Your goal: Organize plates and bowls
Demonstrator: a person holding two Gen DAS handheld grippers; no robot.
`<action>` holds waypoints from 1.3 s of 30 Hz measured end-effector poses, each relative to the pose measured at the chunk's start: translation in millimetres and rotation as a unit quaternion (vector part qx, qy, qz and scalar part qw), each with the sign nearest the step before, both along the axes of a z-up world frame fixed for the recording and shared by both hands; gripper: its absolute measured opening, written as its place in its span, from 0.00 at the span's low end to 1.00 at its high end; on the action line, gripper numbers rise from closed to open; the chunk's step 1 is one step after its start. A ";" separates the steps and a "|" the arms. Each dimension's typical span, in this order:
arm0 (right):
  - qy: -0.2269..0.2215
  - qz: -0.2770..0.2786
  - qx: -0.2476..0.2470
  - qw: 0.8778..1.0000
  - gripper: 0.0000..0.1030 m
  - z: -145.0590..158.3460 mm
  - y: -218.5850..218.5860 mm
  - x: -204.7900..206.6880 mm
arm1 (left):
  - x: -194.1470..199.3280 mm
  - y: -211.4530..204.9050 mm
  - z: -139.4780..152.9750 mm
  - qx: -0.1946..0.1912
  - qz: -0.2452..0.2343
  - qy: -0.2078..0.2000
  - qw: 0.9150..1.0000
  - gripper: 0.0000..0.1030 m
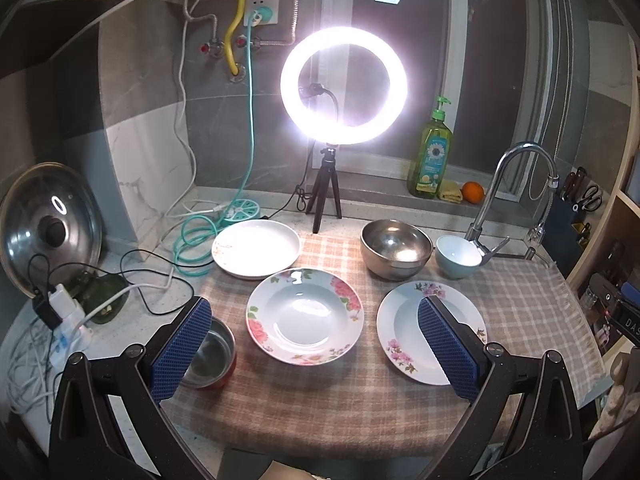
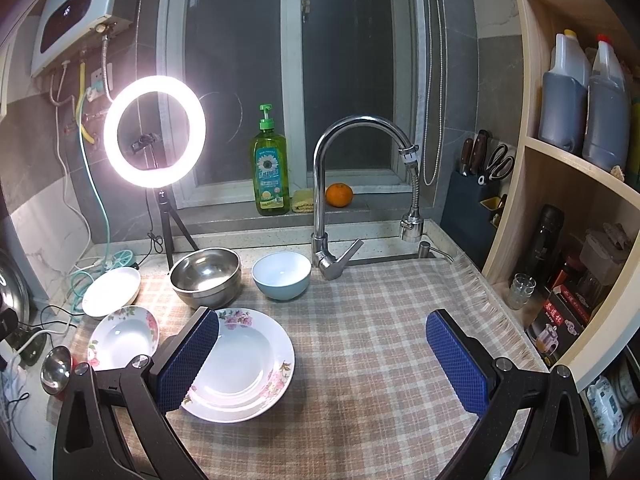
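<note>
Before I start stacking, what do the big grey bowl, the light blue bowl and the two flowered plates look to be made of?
The big grey bowl looks like stainless steel: brushed, mirror-like glints inside. The light blue bowl looks like glazed ceramic, smooth and opaque with a soft shine. The pink-flowered plate and the purple-flowered plate look like glossy glazed ceramic with printed flowers, though melamine can't be ruled out.

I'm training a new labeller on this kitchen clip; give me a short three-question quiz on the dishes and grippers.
1. True or false: the left gripper grips the round pink-rose floral plate.
2. How many bowls stand behind the floral plates: the round stainless steel bowl and the small light blue ceramic bowl?
3. Which is stacked? A) the plain white plate B) the purple-flower plate C) neither

Key: 1 false, both the left gripper and the right gripper are open and empty; 2 two; 3 C.
</note>
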State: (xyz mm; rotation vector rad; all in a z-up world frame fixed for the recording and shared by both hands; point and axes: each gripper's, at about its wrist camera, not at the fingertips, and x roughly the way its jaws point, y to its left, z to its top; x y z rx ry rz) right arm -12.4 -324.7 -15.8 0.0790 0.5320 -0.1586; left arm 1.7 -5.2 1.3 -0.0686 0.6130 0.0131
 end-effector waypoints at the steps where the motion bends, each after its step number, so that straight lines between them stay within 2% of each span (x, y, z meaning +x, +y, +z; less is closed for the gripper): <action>1: 0.000 0.000 0.000 1.000 1.00 1.2 -1.0 0.5 | 0.4 -0.6 0.0 0.001 0.000 0.000 1.000 0.99; 39: 0.003 0.000 -0.001 1.000 1.00 0.3 -1.7 -4.6 | -2.1 -3.2 -2.9 -0.004 -0.010 0.003 1.000 0.99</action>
